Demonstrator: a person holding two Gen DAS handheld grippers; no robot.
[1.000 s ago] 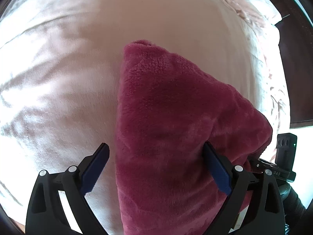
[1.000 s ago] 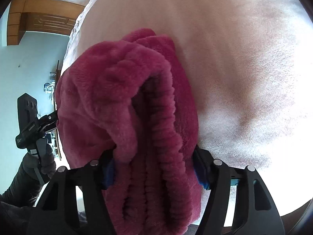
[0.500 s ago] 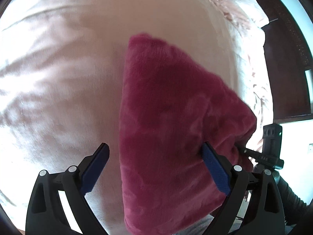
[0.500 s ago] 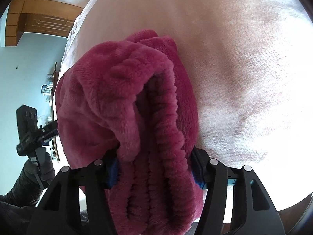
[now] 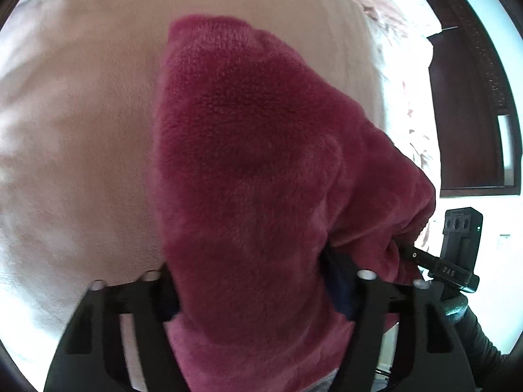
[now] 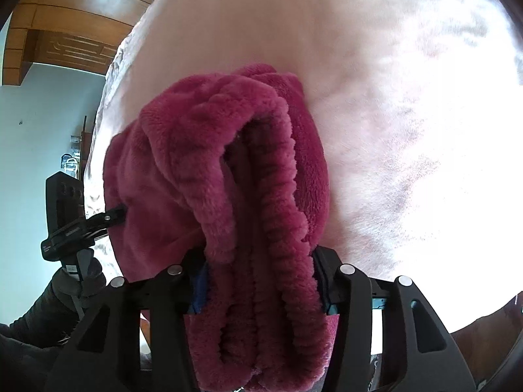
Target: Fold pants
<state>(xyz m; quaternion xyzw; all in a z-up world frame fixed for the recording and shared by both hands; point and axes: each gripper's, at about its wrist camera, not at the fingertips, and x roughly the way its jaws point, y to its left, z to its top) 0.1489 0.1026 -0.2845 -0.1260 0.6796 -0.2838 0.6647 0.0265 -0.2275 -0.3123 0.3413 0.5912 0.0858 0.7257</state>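
- The pants (image 5: 261, 176), a bundle of magenta fleece, hang bunched above the bed (image 5: 81, 114), filling the middle of both wrist views.
- The ribbed waistband (image 6: 278, 202) faces the right camera, folded into thick ridges.
- The left gripper (image 5: 258, 290) is clamped on the pants, fleece packed between its fingers.
- The right gripper (image 6: 261, 281) is clamped on the waistband end.
- Each gripper shows at the pants' edge in the other's view.
- The pale pink bed lies under the pants; a wooden cabinet (image 6: 65, 32) stands beyond it.
- No containers in view.
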